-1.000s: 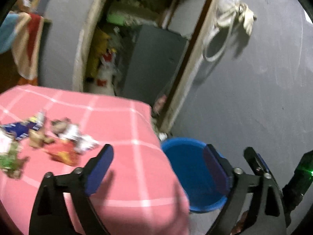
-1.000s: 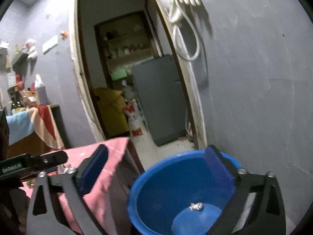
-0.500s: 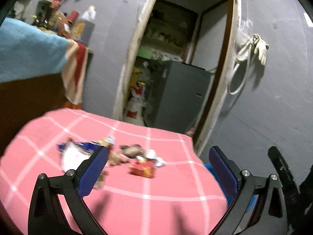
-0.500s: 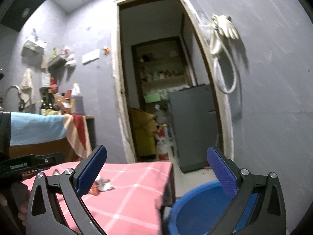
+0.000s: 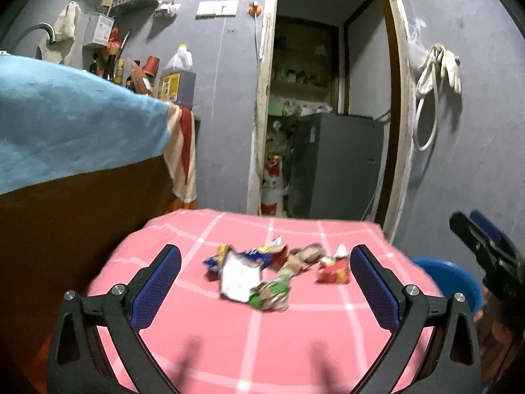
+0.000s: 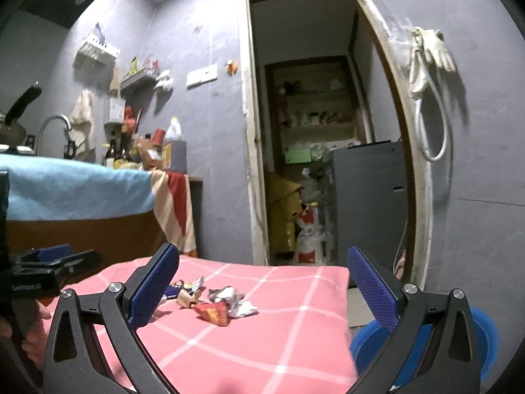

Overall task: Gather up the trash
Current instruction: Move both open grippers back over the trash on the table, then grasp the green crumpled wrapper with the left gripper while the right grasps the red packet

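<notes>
Having been swung away from the blue basin (image 5: pixel 449 282), both empty grippers, left gripper (image 5: pixel 262 282) and right gripper (image 6: pixel 262 285), are held wide open toward the wrapper pile (image 5: pixel 272 272) at 12 o'clock on the desk (image 5: pixel 262 344); another pickup is judged next.

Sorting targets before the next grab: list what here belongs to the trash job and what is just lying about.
For the job:
- wrappers piled on the pink cloth
- red packet
- blue tub beside the table
- left gripper, right gripper, both open and empty

Just lying about:
- oil jug
- blue towel
- white gloves
</notes>
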A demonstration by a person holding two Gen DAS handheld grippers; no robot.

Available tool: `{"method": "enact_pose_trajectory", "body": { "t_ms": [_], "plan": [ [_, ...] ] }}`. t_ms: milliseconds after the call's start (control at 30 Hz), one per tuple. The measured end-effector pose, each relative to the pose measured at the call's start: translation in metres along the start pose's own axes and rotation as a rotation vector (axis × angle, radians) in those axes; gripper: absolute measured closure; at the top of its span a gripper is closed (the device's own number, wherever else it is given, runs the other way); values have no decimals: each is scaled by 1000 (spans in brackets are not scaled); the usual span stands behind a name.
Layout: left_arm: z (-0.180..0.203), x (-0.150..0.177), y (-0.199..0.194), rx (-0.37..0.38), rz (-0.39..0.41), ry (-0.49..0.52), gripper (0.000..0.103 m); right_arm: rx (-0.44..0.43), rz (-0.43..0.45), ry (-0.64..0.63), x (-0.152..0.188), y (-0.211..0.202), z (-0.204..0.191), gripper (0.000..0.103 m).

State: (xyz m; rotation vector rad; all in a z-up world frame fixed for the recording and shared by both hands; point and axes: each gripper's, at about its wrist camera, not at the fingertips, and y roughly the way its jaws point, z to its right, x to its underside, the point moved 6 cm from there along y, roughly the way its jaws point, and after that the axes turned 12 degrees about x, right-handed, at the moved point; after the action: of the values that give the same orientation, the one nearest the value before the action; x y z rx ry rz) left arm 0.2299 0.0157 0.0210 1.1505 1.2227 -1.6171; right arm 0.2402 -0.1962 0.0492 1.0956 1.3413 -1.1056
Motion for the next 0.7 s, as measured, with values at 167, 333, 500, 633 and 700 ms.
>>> {"method": "enact_pose_trajectory", "body": {
  "t_ms": [167,333,500,633,700],
  "plan": [
    [-15,13,13,-6,-98,-48,2,-6,-64,-29,6,20,-16,0],
    [-26,24,30,-4,-192,-100,2,-19,-152,-37,16,44,-23,0],
    [-30,28,42,34,-238,-138,6,-37,-260,-48,28,66,-30,0],
    [-30,32,55,75,-296,-159,33,-70,-371,-43,44,83,-36,13],
    [-29,35,61,101,-327,-175,43,-80,-421,-51,52,89,-39,18]
  ]
}}
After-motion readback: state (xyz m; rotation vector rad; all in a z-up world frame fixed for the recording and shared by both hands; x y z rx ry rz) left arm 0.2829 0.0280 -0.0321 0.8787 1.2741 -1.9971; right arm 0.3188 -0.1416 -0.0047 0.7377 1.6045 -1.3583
